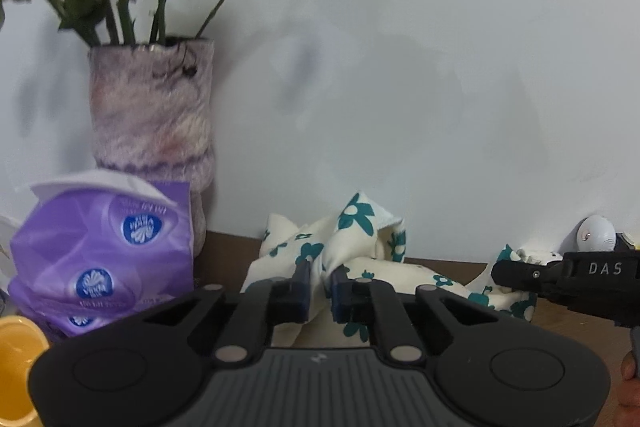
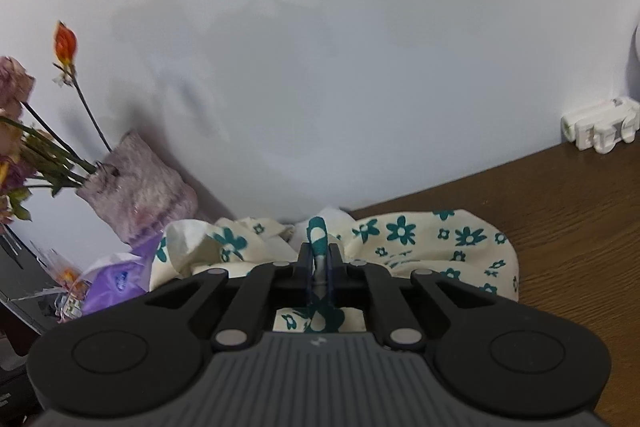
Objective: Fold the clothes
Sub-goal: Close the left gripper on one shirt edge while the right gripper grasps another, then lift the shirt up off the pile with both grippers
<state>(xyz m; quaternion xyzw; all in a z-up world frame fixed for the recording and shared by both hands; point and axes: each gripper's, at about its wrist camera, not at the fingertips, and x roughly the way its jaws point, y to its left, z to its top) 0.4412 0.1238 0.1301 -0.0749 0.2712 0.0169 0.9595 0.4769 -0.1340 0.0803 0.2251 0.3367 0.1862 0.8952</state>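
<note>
A cream garment with teal flowers (image 1: pixel 360 247) lies bunched on the brown table against the white wall. My left gripper (image 1: pixel 322 273) has its two fingers close together with a fold of this cloth pinched between them. The right gripper (image 1: pixel 520 277) shows at the right of the left wrist view, black, reaching into the cloth's right end. In the right wrist view the garment (image 2: pixel 420 239) spreads ahead, and my right gripper (image 2: pixel 318 259) is shut on a raised teal-printed fold of it.
A fuzzy pink vase (image 1: pixel 152 115) with dried flowers stands at the back left, a purple tissue pack (image 1: pixel 104 259) in front of it, a yellow cup (image 1: pixel 16 367) at the left edge. A white object (image 2: pixel 600 131) sits by the wall at the right. Bare brown table (image 2: pixel 580 227) lies right of the cloth.
</note>
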